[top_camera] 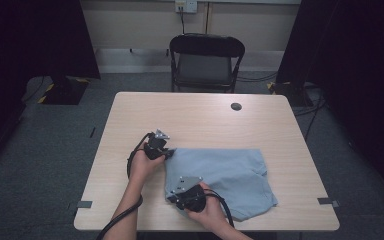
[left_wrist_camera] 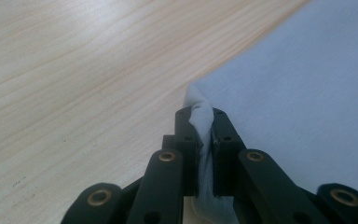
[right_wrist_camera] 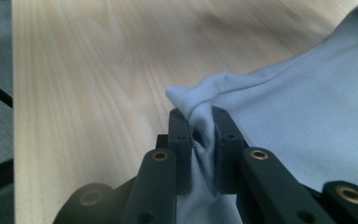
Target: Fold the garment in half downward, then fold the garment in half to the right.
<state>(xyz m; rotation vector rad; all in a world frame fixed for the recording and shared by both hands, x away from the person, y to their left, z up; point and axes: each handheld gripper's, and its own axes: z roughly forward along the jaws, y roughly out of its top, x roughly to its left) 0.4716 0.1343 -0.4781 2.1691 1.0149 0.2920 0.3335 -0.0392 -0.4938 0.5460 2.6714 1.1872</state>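
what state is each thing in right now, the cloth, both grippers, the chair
light blue cloth: folded, lying on the table, left edge pinched at two spots
left gripper: shut on the cloth's edge
right gripper: shut on a bunched fold of cloth
folding chair: unfolded, empty, beyond the table

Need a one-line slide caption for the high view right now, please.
Both tools, left tool and right tool, clamp the left edge of a light blue cloth lying on the wooden table.
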